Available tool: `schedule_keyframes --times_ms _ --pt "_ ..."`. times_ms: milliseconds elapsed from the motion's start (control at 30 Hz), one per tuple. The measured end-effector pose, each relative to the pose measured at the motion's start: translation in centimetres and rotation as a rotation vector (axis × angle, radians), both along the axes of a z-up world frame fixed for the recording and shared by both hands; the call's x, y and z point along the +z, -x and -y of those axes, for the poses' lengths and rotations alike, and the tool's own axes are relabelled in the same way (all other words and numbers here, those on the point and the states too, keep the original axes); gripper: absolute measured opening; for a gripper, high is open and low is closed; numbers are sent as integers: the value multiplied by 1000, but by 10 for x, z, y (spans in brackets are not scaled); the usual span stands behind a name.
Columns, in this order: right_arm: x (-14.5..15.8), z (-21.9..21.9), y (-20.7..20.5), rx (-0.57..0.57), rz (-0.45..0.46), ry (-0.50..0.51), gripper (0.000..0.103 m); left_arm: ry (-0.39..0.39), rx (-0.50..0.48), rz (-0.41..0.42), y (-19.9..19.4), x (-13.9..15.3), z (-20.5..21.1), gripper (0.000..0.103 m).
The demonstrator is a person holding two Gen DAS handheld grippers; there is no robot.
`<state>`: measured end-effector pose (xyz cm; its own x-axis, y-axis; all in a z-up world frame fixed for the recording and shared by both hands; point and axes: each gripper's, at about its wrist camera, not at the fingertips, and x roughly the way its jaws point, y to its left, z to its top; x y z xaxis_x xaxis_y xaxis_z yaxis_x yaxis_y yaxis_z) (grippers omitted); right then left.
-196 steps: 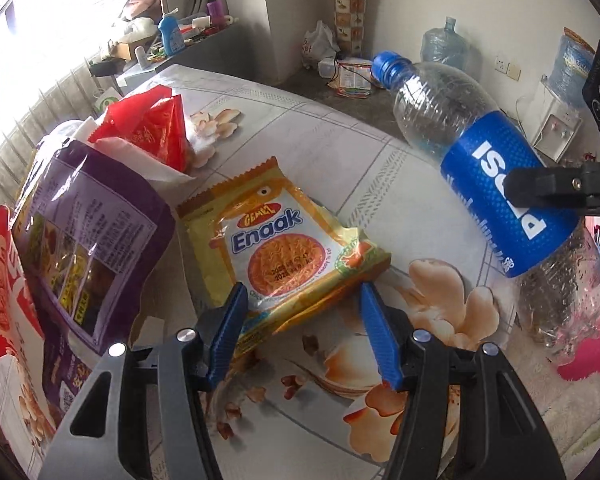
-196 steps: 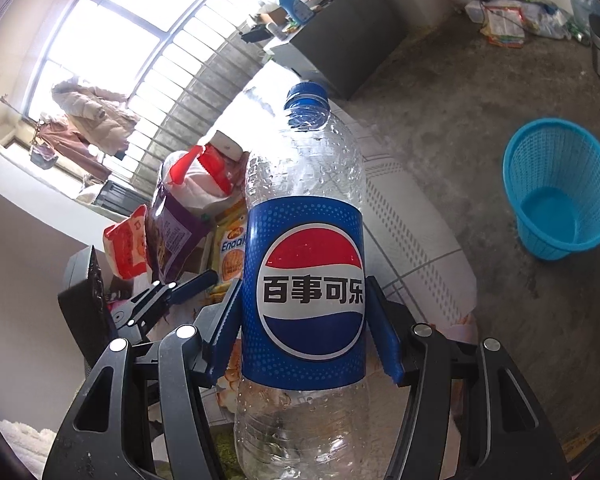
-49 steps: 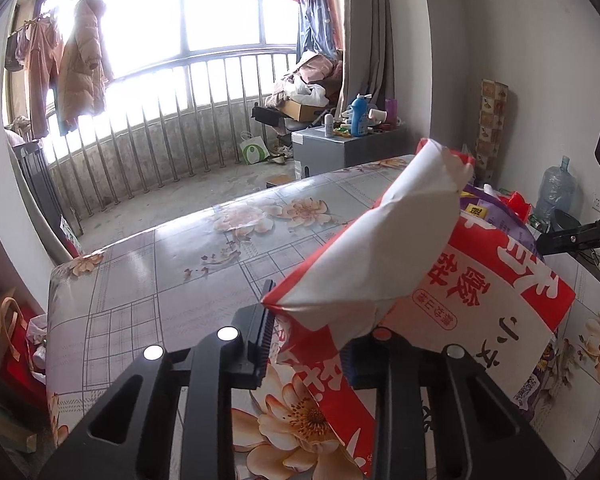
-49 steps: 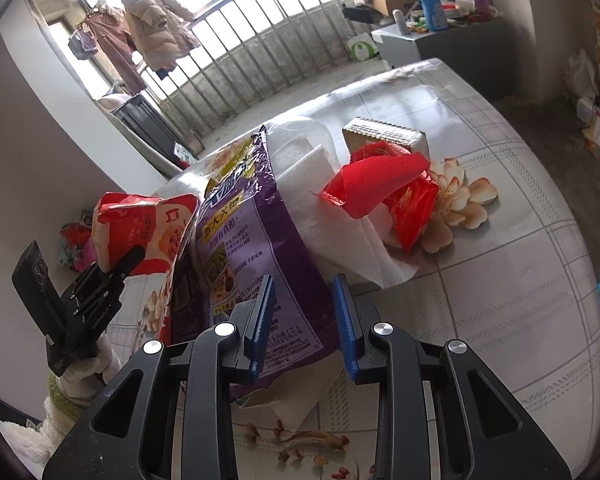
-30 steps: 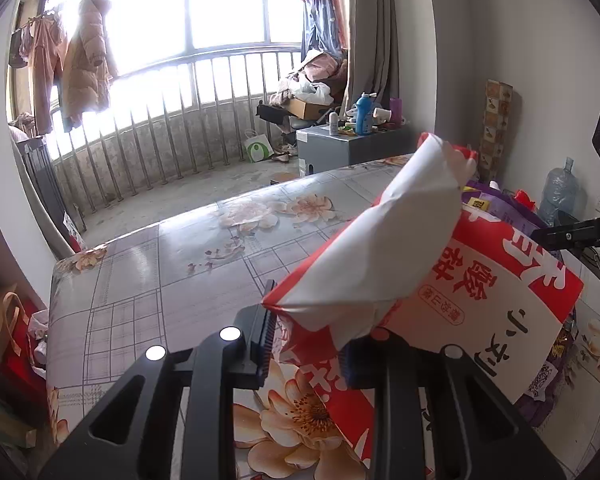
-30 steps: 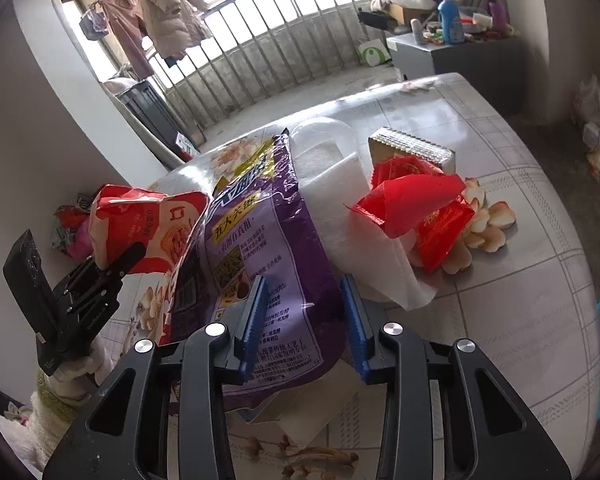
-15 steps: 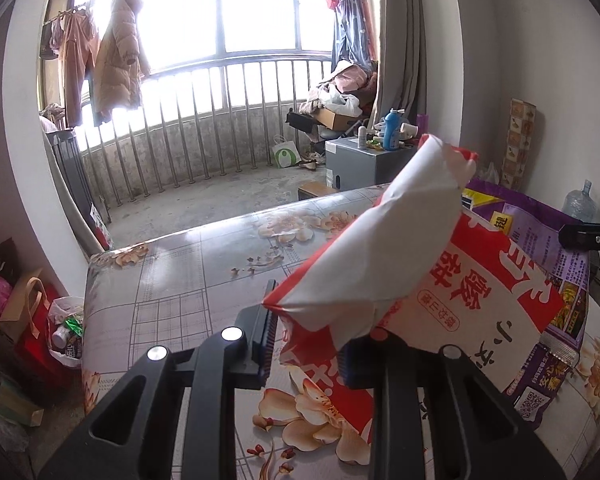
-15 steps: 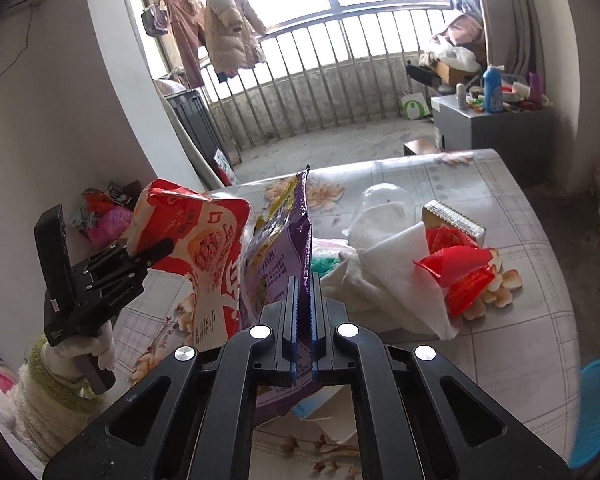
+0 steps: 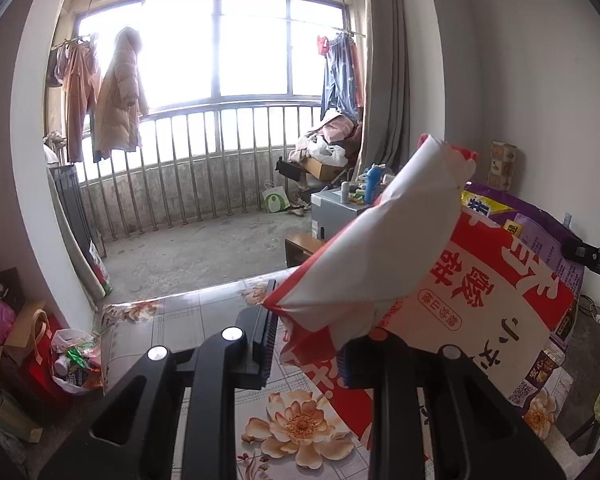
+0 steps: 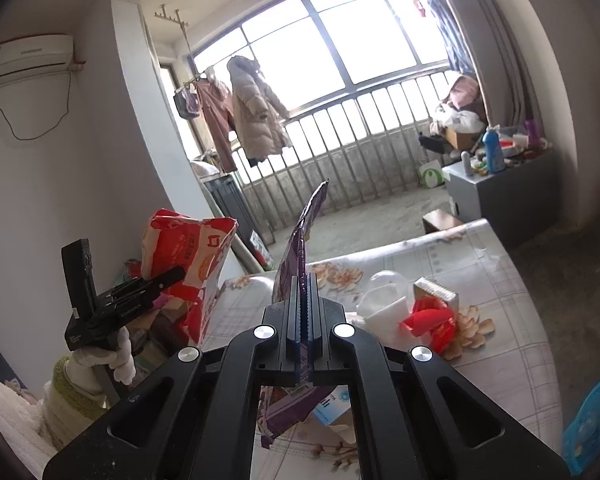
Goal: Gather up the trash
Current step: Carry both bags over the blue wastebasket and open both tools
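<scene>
Trash is up off the table in both hands. Left gripper (image 9: 306, 354) is clamped on the lower corner of a red-and-white bag (image 9: 452, 276), which bulges up and to the right, its torn top edge well above the jaws. In the right wrist view that same bag (image 10: 188, 256) hangs in the air at the left, over the table's near-left edge, held in a gloved hand (image 10: 100, 354).

Right gripper (image 10: 305, 324) is pressed flat together on a purple bag (image 10: 298, 256), the foil a thin sheet between the pads; the jaws have just been closing. Its top edge stands upright above the fingers, and its bottom edge droops below them, just above a small blue-and-white box (image 10: 332, 408) on the table (image 10: 500, 320).

Left on the flowered top, well right of the jaws: a white paper (image 10: 384, 312), a clear lid (image 10: 384, 280), a red wrapper (image 10: 430, 322) and a ridged box (image 10: 436, 290), bunched together mid-table. The table's far edge and right edge are bare. A blue basket (image 10: 594, 416) peeks in low right, on the floor past the right edge. Open floor runs to the railing (image 9: 188, 168).
</scene>
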<state>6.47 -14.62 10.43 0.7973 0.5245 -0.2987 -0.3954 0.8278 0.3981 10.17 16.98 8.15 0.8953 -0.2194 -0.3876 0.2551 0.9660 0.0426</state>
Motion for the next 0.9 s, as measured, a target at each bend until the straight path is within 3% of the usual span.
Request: schedule_keyframes --times_ms 200,467,667,900 --pt "2 73 33 -200 29 -27 1 -13 -175 28 -1 20 77 24" --pt "-21 173 84 -586 -2 1 1 -96 -489 -44 -26 14 239 24" --pt "-59 237 105 -851 -86 16 1 -327 -719 -132 -41 -20 392 26" --pt "-138 297 92 -1051 -312 21 1 -581 -864 -269 -63 -114 542 27"
